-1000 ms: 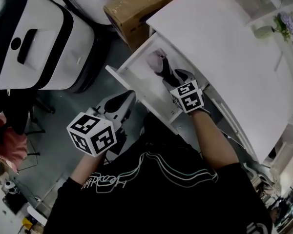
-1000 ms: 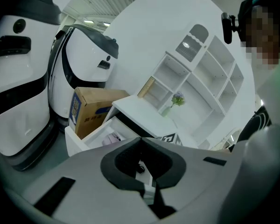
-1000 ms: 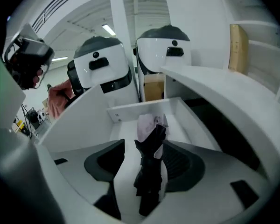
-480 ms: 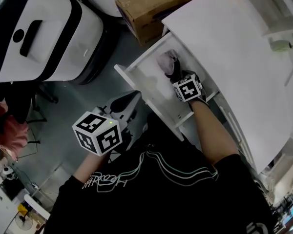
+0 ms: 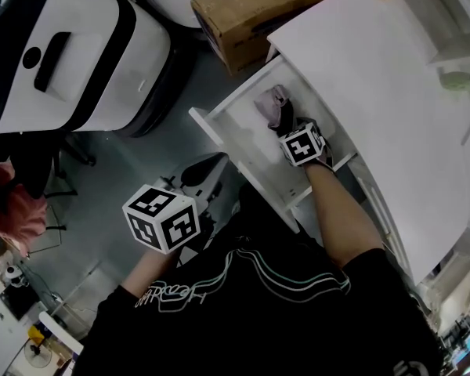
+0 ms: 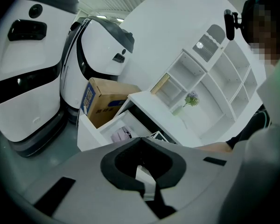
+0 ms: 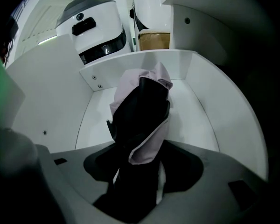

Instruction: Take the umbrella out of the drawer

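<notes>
1. A grey floor (image 5: 133, 155) with a big white machine (image 5: 70, 45) and a cardboard box (image 5: 251, 10) lies beside a white desk, whose worktop (image 5: 376, 77) is nearly bare.
2. The drawer (image 5: 219, 135) under that worktop is pulled out. The folded umbrella (image 7: 142, 111), lilac cloth with black parts, lies inside it towards the far end.
3. The right tool (image 5: 286, 128) reaches into the drawer. Its jaws are closed around the near end of the umbrella, with the cloth bunched between them.
4. The left tool (image 5: 204, 167) hangs outside the drawer above the floor. Its jaws are together and it holds nothing.
5. Handling: it looks light, a stiff core wrapped in soft, loose fabric. Folds that are pinched alone could slide or pull free, so the grip should press through the cloth onto the hard shaft or handle.
6. The cloth looks smooth and probably slippery, so a firm hold on the bundle's thick part suits it best.
7. The drawer walls stand close on either side, so a straight lift up and out would keep the free end from catching the rim.
</notes>
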Action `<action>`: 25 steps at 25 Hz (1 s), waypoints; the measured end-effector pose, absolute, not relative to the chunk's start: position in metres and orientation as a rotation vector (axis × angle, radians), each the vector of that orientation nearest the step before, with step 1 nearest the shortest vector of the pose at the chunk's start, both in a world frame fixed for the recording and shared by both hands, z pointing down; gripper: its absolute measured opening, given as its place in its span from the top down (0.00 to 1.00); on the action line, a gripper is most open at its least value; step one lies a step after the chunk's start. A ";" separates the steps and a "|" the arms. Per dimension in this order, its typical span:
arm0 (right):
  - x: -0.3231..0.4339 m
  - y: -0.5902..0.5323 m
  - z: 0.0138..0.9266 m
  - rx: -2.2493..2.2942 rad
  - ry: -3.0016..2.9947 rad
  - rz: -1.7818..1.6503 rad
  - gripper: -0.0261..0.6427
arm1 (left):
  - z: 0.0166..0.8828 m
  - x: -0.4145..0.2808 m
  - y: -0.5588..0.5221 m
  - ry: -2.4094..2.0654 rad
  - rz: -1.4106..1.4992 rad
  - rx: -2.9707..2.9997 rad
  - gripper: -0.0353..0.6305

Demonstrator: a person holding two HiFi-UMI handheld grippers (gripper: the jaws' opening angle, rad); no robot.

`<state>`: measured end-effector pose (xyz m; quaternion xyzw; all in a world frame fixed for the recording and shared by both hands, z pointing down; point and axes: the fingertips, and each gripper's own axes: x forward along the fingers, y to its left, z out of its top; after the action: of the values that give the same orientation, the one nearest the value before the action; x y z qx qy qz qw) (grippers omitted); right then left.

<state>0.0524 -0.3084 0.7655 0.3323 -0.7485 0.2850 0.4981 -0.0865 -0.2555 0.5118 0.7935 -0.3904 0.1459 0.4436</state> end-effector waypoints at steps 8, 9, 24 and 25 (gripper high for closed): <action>0.057 -0.308 0.765 0.815 -1.787 0.745 0.61 | 0.507 -0.085 -0.253 -0.962 0.367 1.980 0.92; 0.055 -0.306 0.765 0.820 -1.786 0.785 0.62 | 0.506 -0.085 -0.252 -0.958 0.367 1.984 0.92; 0.039 -0.283 0.634 0.952 -2.029 0.819 0.62 | 0.454 -0.095 -0.214 -0.963 0.293 2.074 0.92; 0.040 -0.277 0.621 0.965 -2.047 0.820 0.62 | 0.448 -0.094 -0.210 -0.961 0.287 2.086 0.92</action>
<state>0.0396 -0.2771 0.6211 0.3742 -0.7937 0.3180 0.3590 -0.0936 -0.2102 0.4480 0.8252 -0.3802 0.1137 0.4019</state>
